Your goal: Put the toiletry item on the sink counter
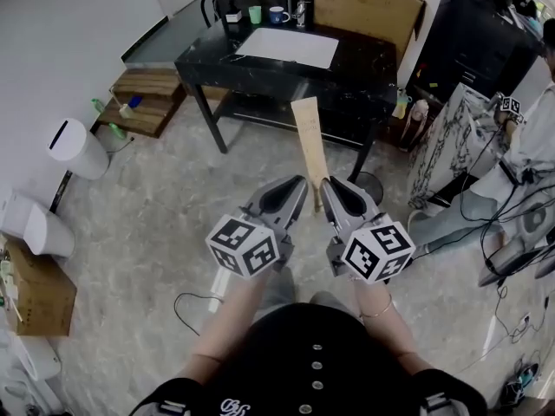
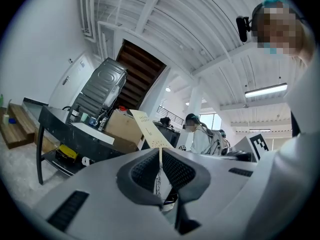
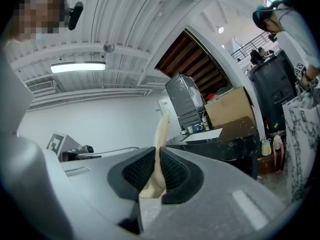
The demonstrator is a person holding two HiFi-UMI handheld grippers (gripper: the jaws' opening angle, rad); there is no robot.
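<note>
While I stand over the floor [image 1: 156,224], both of my grippers are up in front of my waist, side by side and close together, with the packet [image 1: 310,141] rising between them. The packet is flat, tan and long, upright with a slight tilt, held in the air well short of the table [image 1: 364,68]. My right gripper [image 3: 159,160] has its fingers [image 3: 175,171] clamped on the packet's lower end, seen edge-on in the right gripper view, the rest sticking up past the tips. My left gripper [image 2: 160,169] has its fingers [image 2: 177,171] closed together on a thin strip that runs down from the packet's dotted bottom edge; the left gripper view shows the packet's broad face above them. The table is black; on the tabletop a white sheet [image 1: 288,47] lies near the middle, and a green cup [image 1: 255,14] and a blue mug [image 1: 277,14] stand side by side at the far edge. A cardboard box [image 1: 368,7] sits behind the table on the right. Wooden steps [image 1: 147,102] are by the wall left of the table, and a white bin [image 1: 76,148] is nearer me on the left. Another person [image 1: 520,146] is at the right edge of the head view.
</note>
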